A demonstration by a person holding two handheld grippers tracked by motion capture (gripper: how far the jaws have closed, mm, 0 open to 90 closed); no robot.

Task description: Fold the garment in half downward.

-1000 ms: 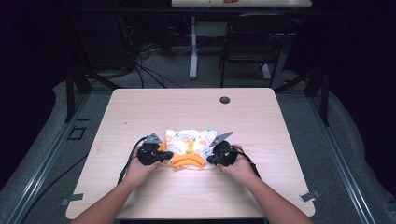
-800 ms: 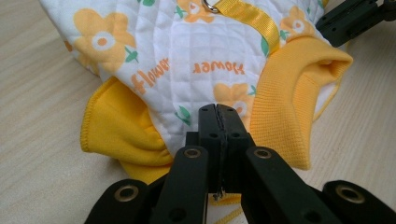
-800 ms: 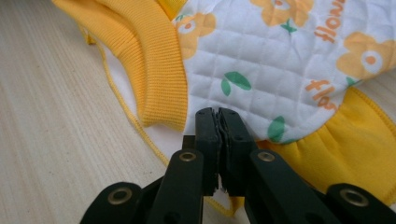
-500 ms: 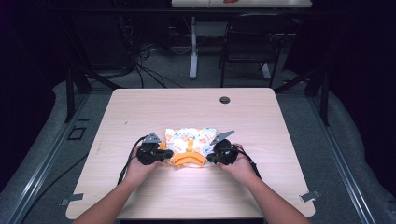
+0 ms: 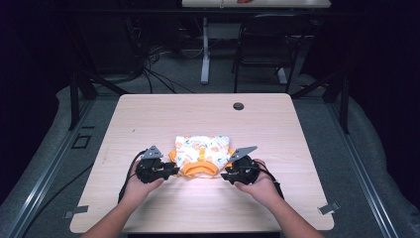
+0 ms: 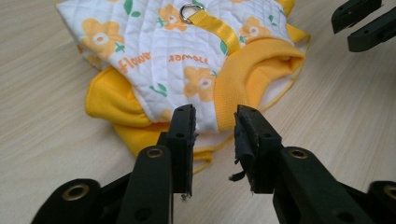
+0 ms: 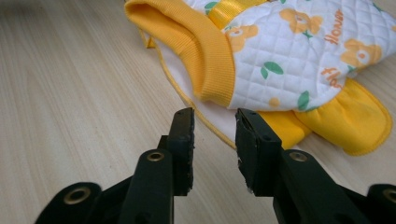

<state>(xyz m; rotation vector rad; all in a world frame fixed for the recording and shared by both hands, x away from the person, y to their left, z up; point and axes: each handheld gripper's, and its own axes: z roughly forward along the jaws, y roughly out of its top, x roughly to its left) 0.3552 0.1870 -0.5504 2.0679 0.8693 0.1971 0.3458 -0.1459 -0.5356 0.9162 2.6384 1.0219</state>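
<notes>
A small quilted white garment [image 5: 202,148] with orange flowers and yellow ribbed trim lies folded on the wooden table [image 5: 148,119]. Its yellow collar [image 5: 199,170] faces the person. In the left gripper view the garment [image 6: 177,60] carries a yellow strap with a metal ring [image 6: 189,10]. My left gripper [image 6: 214,133] is open at the garment's near left edge, with its jaws on either side of the yellow hem and nothing pinched. My right gripper [image 7: 215,130] is open just short of the garment [image 7: 299,51], at its near right edge. From above, both grippers [image 5: 173,171] [image 5: 225,176] flank the collar.
A round dark cable hole [image 5: 238,106] sits near the table's far edge. A black chair [image 5: 267,44] and a desk leg [image 5: 204,49] stand on the floor beyond. The right gripper's jaws [image 6: 364,23] show at the top right of the left gripper view.
Both grippers have barely moved; they stay on either side of the garment's collar, and the garment lies as before.
</notes>
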